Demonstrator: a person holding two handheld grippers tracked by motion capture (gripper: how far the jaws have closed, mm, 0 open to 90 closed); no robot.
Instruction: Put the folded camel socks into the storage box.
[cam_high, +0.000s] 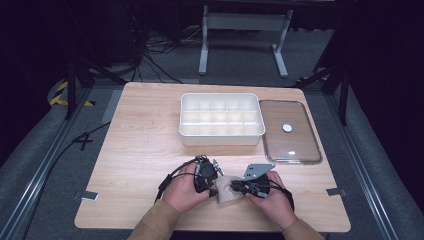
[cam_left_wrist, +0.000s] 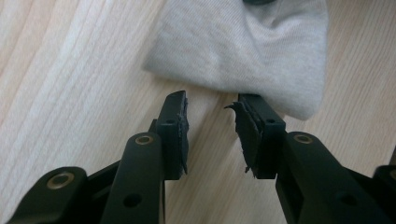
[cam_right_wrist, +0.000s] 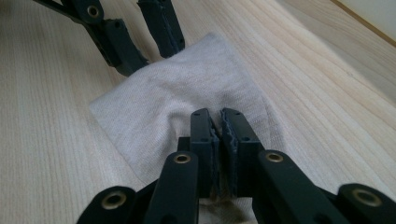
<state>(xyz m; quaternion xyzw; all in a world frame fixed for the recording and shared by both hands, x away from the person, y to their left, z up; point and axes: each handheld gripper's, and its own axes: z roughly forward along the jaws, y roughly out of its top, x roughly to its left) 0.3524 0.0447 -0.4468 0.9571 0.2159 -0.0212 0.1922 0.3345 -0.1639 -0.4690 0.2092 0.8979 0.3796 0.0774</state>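
A small pale grey cloth (cam_high: 227, 194) lies on the wooden table (cam_high: 140, 150) near its front edge, between the two hands. My right gripper (cam_high: 238, 187) comes at the cloth from the right. In the right gripper view its jaws (cam_right_wrist: 219, 114) are pinched shut on a raised fold of the cloth (cam_right_wrist: 182, 93). My left gripper (cam_high: 213, 190) stands at the cloth's left side. Its jaws (cam_left_wrist: 210, 100) are parted, their tips just short of the cloth's edge (cam_left_wrist: 243, 51), with bare wood between them. The left gripper (cam_right_wrist: 152, 58) also appears beyond the cloth in the right gripper view.
A white tray (cam_high: 220, 136) divided into several compartments stands at the middle back of the table. To its right lies a clear lid (cam_high: 300, 145) with a white round knob (cam_high: 287, 128). Bare wood stretches across the left half of the table.
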